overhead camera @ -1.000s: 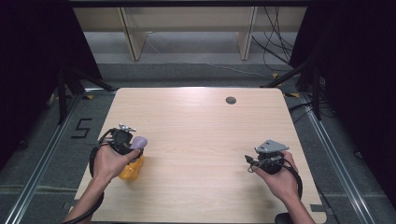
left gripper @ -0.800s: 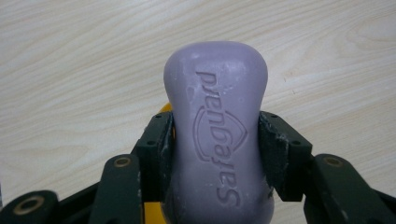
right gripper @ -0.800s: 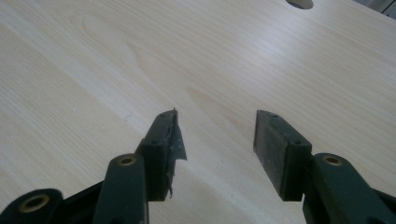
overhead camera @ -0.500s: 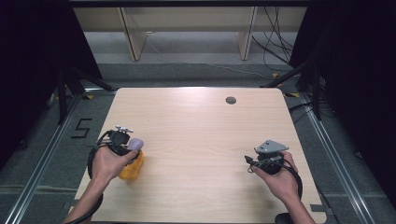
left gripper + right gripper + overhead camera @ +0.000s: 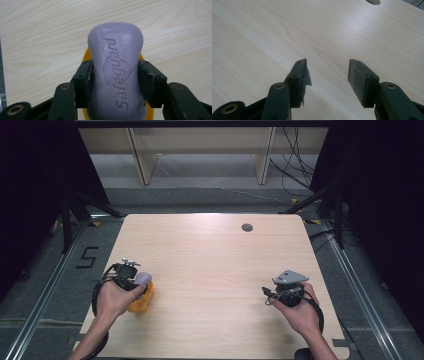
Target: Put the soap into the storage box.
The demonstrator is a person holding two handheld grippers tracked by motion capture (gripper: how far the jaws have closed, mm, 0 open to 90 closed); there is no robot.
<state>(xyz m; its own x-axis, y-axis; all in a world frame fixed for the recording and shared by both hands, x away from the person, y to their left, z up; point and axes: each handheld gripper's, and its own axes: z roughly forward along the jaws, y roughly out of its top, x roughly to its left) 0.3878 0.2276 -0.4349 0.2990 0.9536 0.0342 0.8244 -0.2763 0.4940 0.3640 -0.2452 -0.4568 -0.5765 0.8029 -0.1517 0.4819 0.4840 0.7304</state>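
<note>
From the high view, the left gripper point(image 5: 137, 282) is over by the table's point(image 5: 210, 260) near left edge with a purple soap bar point(image 5: 142, 279) in it, right above an orange dish point(image 5: 141, 300). The right gripper point(image 5: 270, 294) sits well apart, over bare wood.

Left gripper view: jaws clamped on the soap bar's point(image 5: 116, 72) sides, orange dish point(image 5: 86, 56) peeking out underneath.

Right gripper view: jaws spread apart, just table point(image 5: 287, 30) ahead, with a round hole point(image 5: 373, 2) far off.

Pale wooden table point(image 5: 210, 270), orange dish point(image 5: 141, 301) near left edge
</note>
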